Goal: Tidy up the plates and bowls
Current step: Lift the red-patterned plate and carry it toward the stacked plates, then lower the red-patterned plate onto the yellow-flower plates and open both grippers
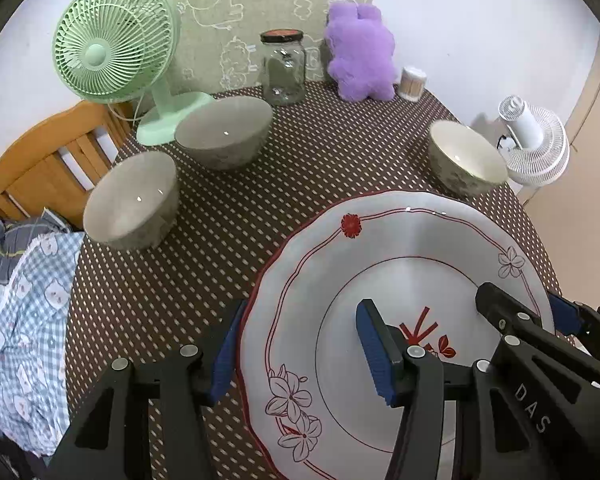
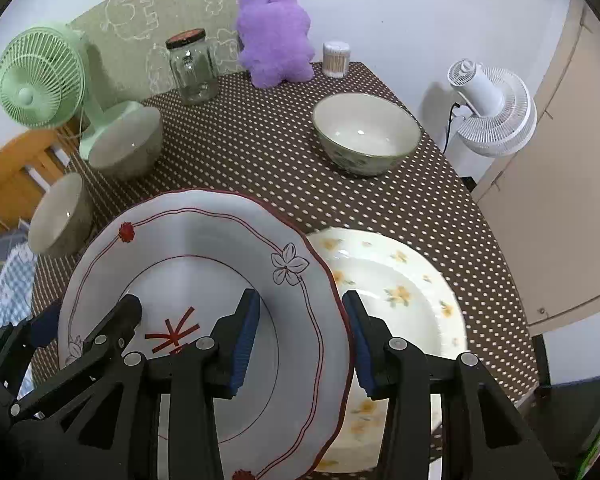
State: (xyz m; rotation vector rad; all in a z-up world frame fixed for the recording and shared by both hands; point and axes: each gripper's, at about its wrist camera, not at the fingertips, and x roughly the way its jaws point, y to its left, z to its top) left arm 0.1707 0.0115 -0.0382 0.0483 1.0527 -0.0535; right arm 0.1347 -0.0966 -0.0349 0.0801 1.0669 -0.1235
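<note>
White plate with red line trim and flowers, tilted, raised off the counter, carried from both sides. Left fingers clamped across its left rim, one pad beneath the edge, the other on the upper face. Right fingers clamped across the opposite rim the same way. Just beside and partly beneath its right edge, lying flat: cream plate with yellow flowers. Farther back on the right, green-rimmed bowl, upright. On the left, two grey bowls, near each other. Behind them, green fan, glass jar, purple plush toy. Beyond the counter's right edge, white fan.
</note>
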